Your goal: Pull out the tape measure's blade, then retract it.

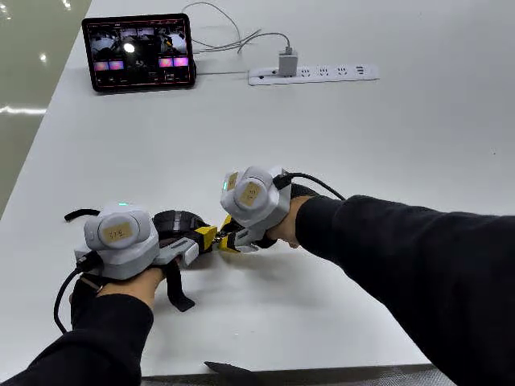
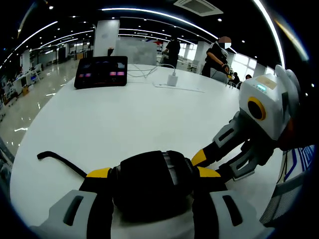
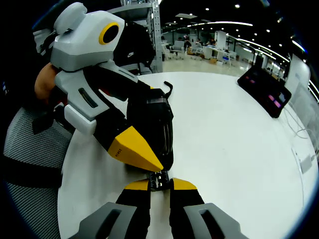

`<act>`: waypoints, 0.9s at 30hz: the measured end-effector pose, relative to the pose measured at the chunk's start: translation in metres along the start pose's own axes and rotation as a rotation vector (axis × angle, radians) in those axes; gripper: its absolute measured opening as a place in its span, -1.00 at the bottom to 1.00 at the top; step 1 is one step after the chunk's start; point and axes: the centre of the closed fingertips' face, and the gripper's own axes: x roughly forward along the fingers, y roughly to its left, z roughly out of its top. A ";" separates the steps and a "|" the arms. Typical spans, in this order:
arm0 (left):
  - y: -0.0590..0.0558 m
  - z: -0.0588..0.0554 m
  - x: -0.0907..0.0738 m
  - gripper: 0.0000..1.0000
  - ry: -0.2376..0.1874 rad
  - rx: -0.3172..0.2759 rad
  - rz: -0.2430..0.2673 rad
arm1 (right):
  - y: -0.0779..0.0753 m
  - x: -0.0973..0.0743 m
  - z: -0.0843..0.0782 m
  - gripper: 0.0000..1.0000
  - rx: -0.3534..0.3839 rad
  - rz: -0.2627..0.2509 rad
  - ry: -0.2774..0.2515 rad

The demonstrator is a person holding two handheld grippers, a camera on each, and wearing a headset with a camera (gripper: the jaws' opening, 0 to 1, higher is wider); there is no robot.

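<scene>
Two grips set: left gripper [image 2: 154, 174] clamped around tape measure [image 2: 149, 194] body, low over table [image 2: 149, 114]; right gripper [image 3: 159, 185] pinching blade hook [image 3: 159, 178] (barely out). Pull straight, level, slowly; hold body firm.

Bright ceiling strips [image 2: 149, 9] light everything evenly; fisheye edges bend, shadows soft.

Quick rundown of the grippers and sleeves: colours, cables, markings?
The left gripper and right gripper match: rounded light-grey housings, grey-and-black fingers with yellow tips. Each housing carries a tan label on top and a black cable running back past the wrist. The person wears black long sleeves.
</scene>
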 end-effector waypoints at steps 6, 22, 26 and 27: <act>0.001 0.000 0.000 0.19 -0.001 -0.001 -0.001 | 0.000 0.002 0.002 -0.80 -0.003 0.004 0.000; 0.002 0.000 0.002 0.19 -0.003 0.002 -0.003 | 0.001 0.006 0.006 -0.80 -0.013 0.012 0.011; 0.003 -0.001 0.003 0.19 0.000 0.003 -0.004 | 0.001 0.006 0.006 -0.79 -0.010 0.010 0.012; 0.003 -0.001 0.003 0.19 0.000 0.004 -0.004 | 0.001 0.006 0.006 -0.79 -0.012 0.008 0.013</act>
